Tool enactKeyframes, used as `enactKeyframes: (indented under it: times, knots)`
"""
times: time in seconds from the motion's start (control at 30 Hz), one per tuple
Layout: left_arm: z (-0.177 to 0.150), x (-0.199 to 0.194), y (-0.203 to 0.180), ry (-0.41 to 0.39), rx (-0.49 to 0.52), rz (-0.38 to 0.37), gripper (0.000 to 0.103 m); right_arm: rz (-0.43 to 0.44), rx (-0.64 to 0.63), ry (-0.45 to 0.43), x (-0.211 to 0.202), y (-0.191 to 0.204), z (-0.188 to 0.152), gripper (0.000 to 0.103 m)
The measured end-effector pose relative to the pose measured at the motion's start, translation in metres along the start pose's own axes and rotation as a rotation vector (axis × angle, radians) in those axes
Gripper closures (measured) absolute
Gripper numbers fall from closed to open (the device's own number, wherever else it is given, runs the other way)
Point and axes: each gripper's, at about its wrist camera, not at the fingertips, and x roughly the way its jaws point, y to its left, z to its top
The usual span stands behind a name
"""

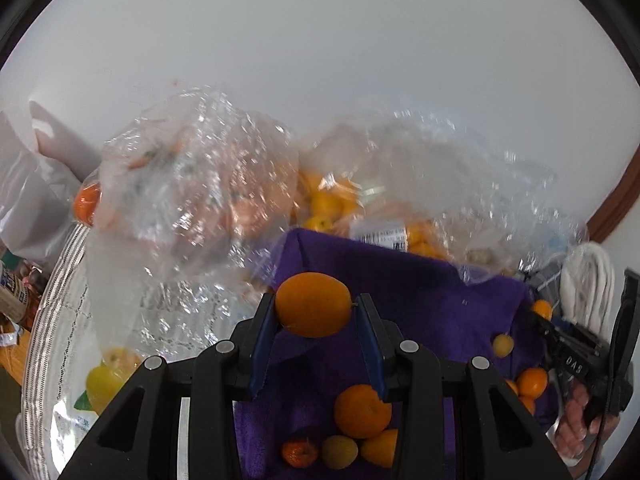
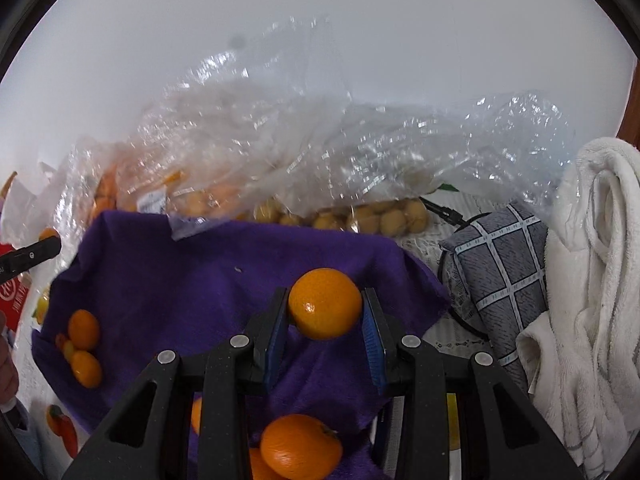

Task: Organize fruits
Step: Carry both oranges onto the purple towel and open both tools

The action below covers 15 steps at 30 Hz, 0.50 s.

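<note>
My left gripper [image 1: 315,310] is shut on an orange fruit [image 1: 313,304], held above a purple cloth [image 1: 420,304]. Below it on the cloth lie a bigger orange [image 1: 362,411] and several small citrus fruits [image 1: 340,451]. My right gripper [image 2: 325,306] is shut on another orange [image 2: 325,303] over the same purple cloth [image 2: 180,280]. Another orange [image 2: 301,446] lies beneath that gripper, and small ones [image 2: 83,330] rest at the cloth's left end. The right gripper's body [image 1: 576,360] and a hand show at the right edge of the left wrist view.
Clear plastic bags [image 1: 192,196] full of oranges and small yellow fruits [image 2: 372,216] are heaped behind the cloth against a white wall. A white towel [image 2: 600,300] and a grey checked cloth [image 2: 500,272] lie at right. A striped table edge [image 1: 52,320] curves at left.
</note>
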Motion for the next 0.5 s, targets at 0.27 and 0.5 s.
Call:
enactKeyframes:
  times: [0.27, 0.5]
  knots:
    - [-0.01, 0.02, -0.014, 0.069, 0.033, 0.001, 0.065, 0.02, 0.005, 0.062, 0.013, -0.008, -0.004, 0.068]
    - [-0.017, 0.03, -0.023, 0.099, 0.072, 0.04, 0.065, 0.029, -0.012, 0.088, 0.023, -0.008, -0.009, 0.068]
